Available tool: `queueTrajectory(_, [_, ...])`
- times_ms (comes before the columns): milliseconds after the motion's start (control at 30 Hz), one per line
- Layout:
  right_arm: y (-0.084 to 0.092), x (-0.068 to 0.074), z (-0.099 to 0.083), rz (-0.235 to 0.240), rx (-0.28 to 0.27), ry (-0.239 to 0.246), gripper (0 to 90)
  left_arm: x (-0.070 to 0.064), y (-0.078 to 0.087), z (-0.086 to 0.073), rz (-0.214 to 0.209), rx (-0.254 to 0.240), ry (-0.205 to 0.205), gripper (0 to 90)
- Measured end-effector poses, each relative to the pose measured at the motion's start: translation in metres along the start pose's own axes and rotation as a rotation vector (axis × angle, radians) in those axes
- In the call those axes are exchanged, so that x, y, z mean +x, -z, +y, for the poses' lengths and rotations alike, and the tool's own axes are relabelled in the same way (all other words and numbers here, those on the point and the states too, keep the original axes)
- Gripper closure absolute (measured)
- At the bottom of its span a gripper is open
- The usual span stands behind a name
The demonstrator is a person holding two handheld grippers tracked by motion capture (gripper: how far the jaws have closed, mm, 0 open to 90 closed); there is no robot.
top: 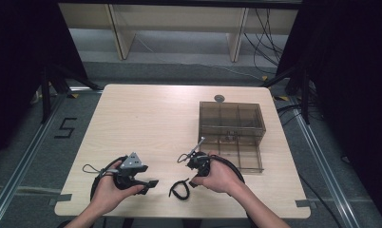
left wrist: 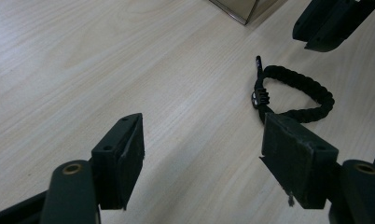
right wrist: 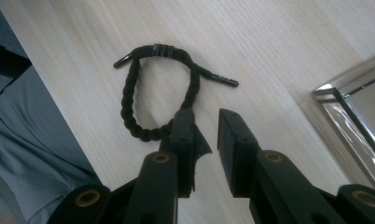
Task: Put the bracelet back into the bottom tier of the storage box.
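Observation:
A black braided bracelet (top: 179,188) lies flat on the wooden table (top: 146,118) near its front edge, between the two hands. My left gripper (top: 148,175) is to its left, low over the table. Its jaws stand wide open (left wrist: 202,135), and the bracelet (left wrist: 297,93) lies just beyond the right jaw. My right gripper (top: 195,166) hovers just above and behind the bracelet. Its jaws (right wrist: 206,116) are a narrow gap apart with nothing between them. The bracelet (right wrist: 129,107) curls just past the tip of its left jaw.
A translucent brown compartment box (top: 232,135) stands at the right of the table, close to the right hand; its edge (right wrist: 349,112) is near the right gripper. A small round disc (top: 219,98) lies behind the box. The right gripper's jaws (left wrist: 332,23) hang beyond the bracelet.

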State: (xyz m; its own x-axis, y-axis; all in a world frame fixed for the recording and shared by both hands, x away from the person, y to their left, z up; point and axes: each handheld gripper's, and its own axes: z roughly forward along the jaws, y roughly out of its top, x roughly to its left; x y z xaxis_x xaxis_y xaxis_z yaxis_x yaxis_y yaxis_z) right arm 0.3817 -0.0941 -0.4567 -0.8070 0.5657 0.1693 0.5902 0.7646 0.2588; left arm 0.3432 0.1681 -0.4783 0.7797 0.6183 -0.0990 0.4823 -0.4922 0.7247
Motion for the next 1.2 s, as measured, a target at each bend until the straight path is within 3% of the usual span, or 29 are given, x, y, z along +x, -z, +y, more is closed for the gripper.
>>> queueTrajectory(100, [-0.003, 0.0, 0.003, 0.01, 0.004, 0.008, 75.8, -0.001, -0.001, 0.0, 0.001, -0.009, 0.014, 29.8])
queueTrajectory(300, [-0.005, 0.004, 0.007, 0.021, 0.011, -0.021, 75.3, -0.002, -0.001, 0.0, 0.001, -0.01, 0.023, 29.8])
queueTrajectory(467, [-0.008, 0.006, 0.008, 0.028, 0.014, -0.032, 74.8, 0.0, 0.002, 0.001, 0.001, -0.006, -0.005, 29.8])
queueTrajectory(567, [-0.008, 0.007, 0.009, 0.032, 0.016, -0.037, 74.4, -0.001, 0.001, 0.0, 0.001, -0.01, 0.017, 29.8])
queueTrajectory(633, [-0.009, 0.007, 0.009, 0.034, 0.02, -0.035, 74.4, 0.0, 0.001, 0.001, 0.007, -0.008, -0.003, 29.8])
queueTrajectory(1200, [-0.017, 0.011, 0.013, 0.031, 0.036, -0.06, 73.5, 0.0, 0.002, 0.001, 0.002, -0.007, -0.005, 29.9])
